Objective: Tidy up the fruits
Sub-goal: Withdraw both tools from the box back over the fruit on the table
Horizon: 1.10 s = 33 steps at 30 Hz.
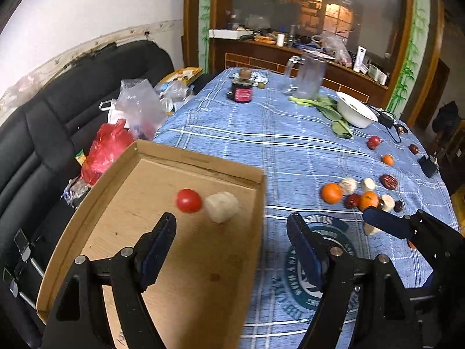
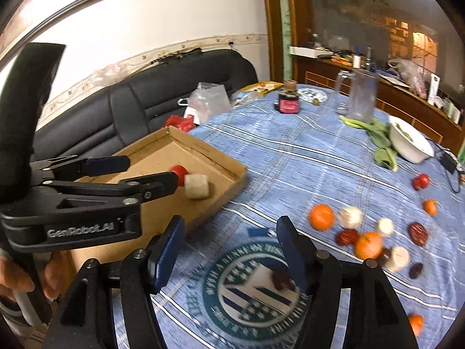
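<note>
Two open, empty tools, left tool [image 1: 231, 226] and right tool [image 2: 231, 232], hover above the blue-clothed counter [image 1: 290, 151]; the cardboard tray [image 2: 203, 148] holds a tomato [image 1: 189, 200], so next grasp the nearest orange [image 2: 321, 217] squarely.

Tomato [image 1: 189, 200] + pale chunk [image 1: 221, 210] (peeled fruit?) touching, in box [image 1: 203, 161].

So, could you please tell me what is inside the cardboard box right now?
Inside the cardboard box lie a red tomato and a pale chunk. The left claw hides part of its near floor.
</note>
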Each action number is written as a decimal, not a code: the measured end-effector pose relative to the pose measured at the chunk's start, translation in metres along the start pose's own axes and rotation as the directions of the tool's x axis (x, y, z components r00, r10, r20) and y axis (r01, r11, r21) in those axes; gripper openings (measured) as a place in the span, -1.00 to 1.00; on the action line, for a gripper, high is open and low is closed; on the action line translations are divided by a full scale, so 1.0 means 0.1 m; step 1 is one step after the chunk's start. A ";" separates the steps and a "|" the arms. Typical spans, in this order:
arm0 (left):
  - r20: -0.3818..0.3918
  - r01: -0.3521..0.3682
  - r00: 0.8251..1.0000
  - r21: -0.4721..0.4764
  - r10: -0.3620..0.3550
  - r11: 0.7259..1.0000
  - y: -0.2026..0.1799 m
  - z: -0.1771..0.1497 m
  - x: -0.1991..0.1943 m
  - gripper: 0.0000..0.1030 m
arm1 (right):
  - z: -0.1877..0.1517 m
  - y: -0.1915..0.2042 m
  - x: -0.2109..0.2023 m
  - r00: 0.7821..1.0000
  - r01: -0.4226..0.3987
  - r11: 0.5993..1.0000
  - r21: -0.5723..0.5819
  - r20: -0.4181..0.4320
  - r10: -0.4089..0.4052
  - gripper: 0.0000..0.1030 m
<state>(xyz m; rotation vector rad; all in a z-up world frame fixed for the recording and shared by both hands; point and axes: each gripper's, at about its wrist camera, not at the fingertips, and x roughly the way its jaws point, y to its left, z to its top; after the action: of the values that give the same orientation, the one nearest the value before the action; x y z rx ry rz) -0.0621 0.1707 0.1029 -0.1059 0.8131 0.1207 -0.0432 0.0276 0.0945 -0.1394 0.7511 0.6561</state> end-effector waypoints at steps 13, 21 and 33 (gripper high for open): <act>-0.022 0.086 0.996 0.069 -0.085 0.994 -0.66 -0.20 0.02 0.51 | -0.43 -0.58 -0.46 0.996 0.090 0.989 0.121 0.012 -0.092 0.36; -0.079 0.141 0.988 0.136 -0.132 0.981 -1.02 -0.27 0.17 0.51 | -0.77 -1.07 -0.64 0.986 0.169 0.967 0.192 -0.027 -0.167 0.36; -0.135 0.193 0.976 0.177 -0.170 0.965 -1.22 -0.39 0.30 0.51 | -1.07 -1.59 -0.74 0.969 0.245 0.934 0.261 -0.081 -0.232 0.36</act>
<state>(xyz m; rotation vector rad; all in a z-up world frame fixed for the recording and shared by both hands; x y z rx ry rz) -0.0520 0.0462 0.0601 -0.0072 0.9257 -0.1380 -0.0509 -0.1727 0.0488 0.0042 0.8481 0.3147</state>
